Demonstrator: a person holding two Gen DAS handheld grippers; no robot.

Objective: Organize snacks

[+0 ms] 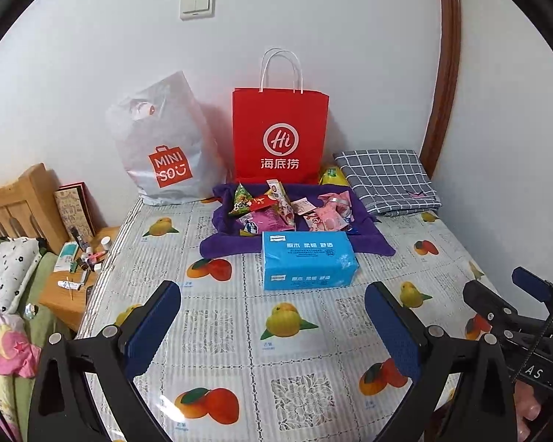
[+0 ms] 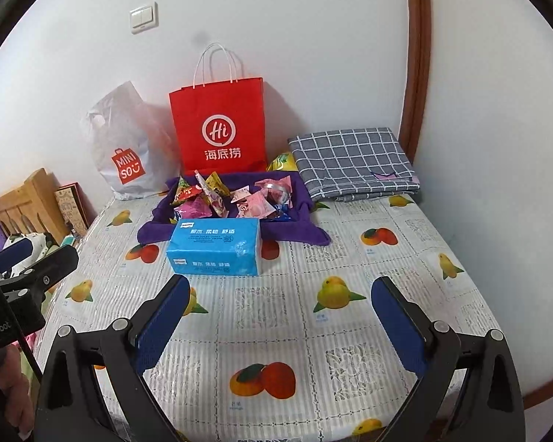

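Several snack packets (image 1: 276,210) (image 2: 225,197) lie heaped on a purple cloth (image 1: 225,246) (image 2: 295,234) near the back of the table. A blue tissue pack (image 1: 306,259) (image 2: 215,246) lies just in front of the heap. Behind stand a red paper bag (image 1: 280,134) (image 2: 219,129) and a grey plastic bag (image 1: 162,147) (image 2: 127,151). My left gripper (image 1: 272,326) hovers over the tablecloth in front of the tissue pack, jaws wide apart and empty. My right gripper (image 2: 280,322) hangs likewise, wide apart with nothing between its blue pads.
A folded grey checked cloth (image 1: 387,180) (image 2: 350,162) lies at the back right, a yellow packet (image 1: 333,176) (image 2: 284,162) beside it. The fruit-print tablecloth (image 1: 217,331) (image 2: 295,331) covers the table. A wooden bedside stand with small items (image 1: 81,272) and bedding sit at left.
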